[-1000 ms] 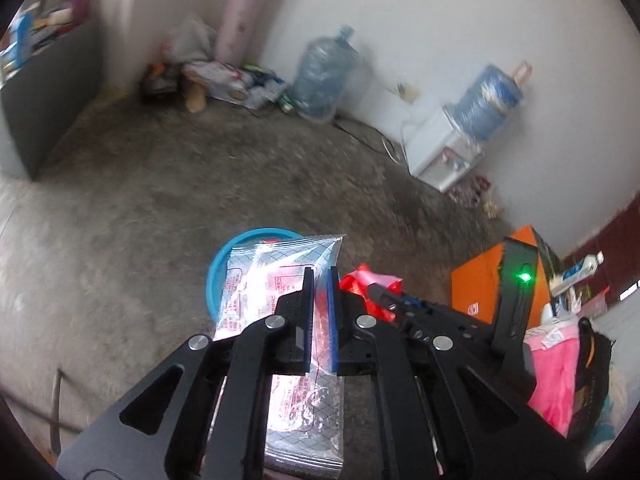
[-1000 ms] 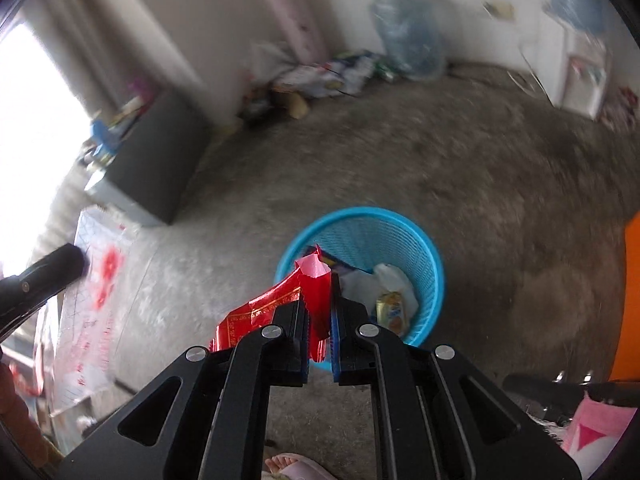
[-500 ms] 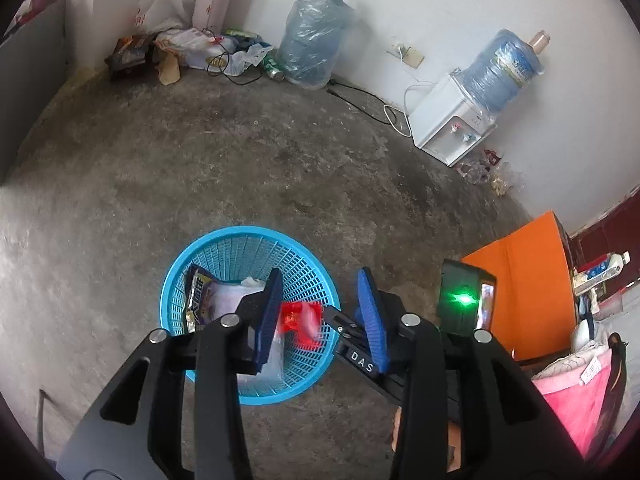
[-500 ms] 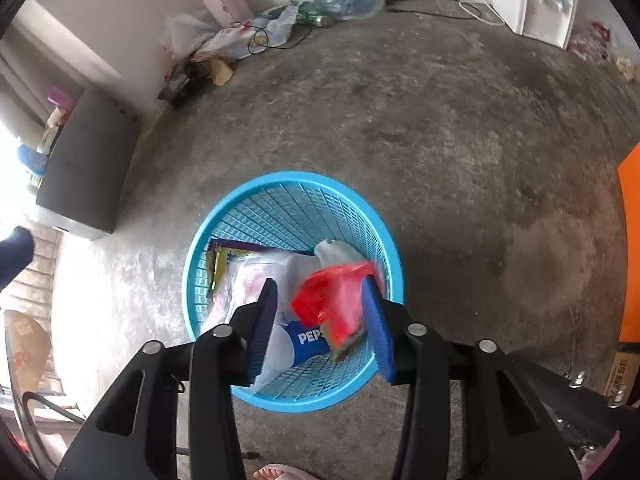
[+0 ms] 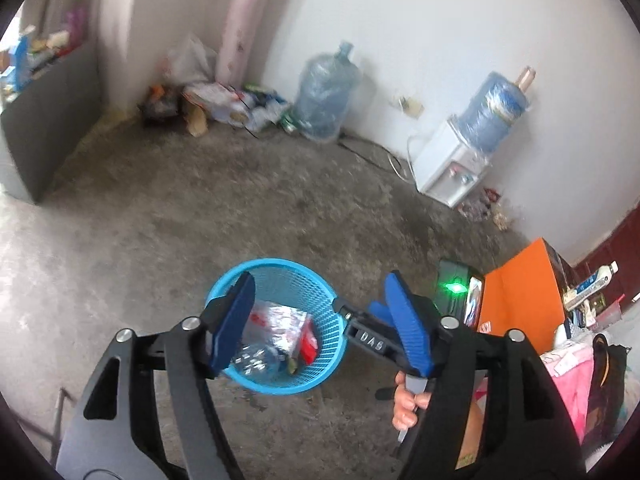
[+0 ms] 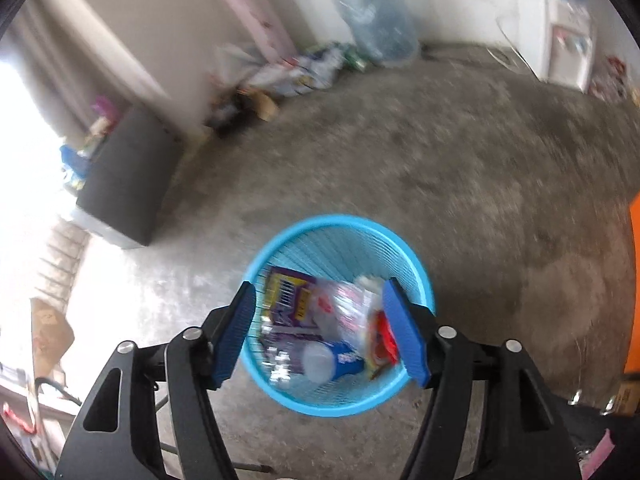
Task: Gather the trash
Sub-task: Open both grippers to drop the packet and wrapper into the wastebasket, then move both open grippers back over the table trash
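Observation:
A blue plastic basket stands on the concrete floor. It holds trash: a clear silvery wrapper, a red wrapper, a purple packet and a Pepsi bottle. My left gripper is open and empty above the basket. My right gripper is open and empty above the basket; its body shows in the left wrist view, held by a hand.
A heap of bags and litter lies in the far corner beside a large water jug. A water dispenser stands at the wall. An orange box is at the right, a grey cabinet at the left.
One second ago each gripper was shut on a wrapper, clear in the left, red in the right. Both opened over the basket, the wrappers dropped in, and both grippers have risen.

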Available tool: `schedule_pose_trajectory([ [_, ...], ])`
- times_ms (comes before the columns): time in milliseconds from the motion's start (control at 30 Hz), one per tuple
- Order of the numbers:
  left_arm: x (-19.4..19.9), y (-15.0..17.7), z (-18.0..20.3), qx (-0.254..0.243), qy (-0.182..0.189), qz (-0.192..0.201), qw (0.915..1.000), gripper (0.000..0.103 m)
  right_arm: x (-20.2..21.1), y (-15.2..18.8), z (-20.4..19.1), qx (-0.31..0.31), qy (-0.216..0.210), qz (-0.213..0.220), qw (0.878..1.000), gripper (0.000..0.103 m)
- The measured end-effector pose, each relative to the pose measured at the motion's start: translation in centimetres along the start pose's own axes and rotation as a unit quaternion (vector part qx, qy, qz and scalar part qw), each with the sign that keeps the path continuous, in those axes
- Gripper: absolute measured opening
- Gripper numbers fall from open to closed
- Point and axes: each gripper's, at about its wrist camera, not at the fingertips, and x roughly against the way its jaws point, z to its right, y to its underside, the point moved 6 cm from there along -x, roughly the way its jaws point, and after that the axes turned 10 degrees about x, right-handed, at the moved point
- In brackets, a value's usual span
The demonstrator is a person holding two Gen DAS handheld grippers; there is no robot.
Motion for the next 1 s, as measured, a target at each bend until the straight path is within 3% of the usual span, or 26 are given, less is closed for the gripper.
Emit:
schedule_pose_trajectory([
  [133,6.9,1.1,-1.8,0.003,-0.038,0.052,0.9979,0.072,2.7,-1.1,-4.5,0.046,-0.046,0.026,0.998,0.070],
  [300,15.9,3.7,-5.1,0.017,-0.098,0.116,0.9883,0.083,6.1,-1.0,-11.5,0.121,-0.107,0.041,0.986,0.075],
  [467,25.0,7.1,-10.5,0.076,-0.163,0.176,0.9677,0.083,9.7,0.1,-18.2,0.188,-0.166,0.049,0.967,0.076],
  [600,31.8,10.7,-15.1,0.134,-0.215,0.225,0.9407,0.083,13.0,1.3,-24.1,0.242,-0.219,0.055,0.943,0.076],
  [733,38.8,15.1,-20.2,0.196,-0.274,0.273,0.9009,0.083,16.2,3.2,-31.2,0.295,-0.282,0.054,0.911,0.077],
  [900,44.8,20.3,-25.9,0.272,-0.320,0.302,0.8555,0.083,17.6,6.6,-39.7,0.350,-0.350,0.024,0.869,0.078],
  [1000,46.7,23.2,-28.5,0.313,-0.324,0.306,0.8387,0.083,17.5,9.6,-45.0,0.381,-0.385,-0.005,0.840,0.078],
])
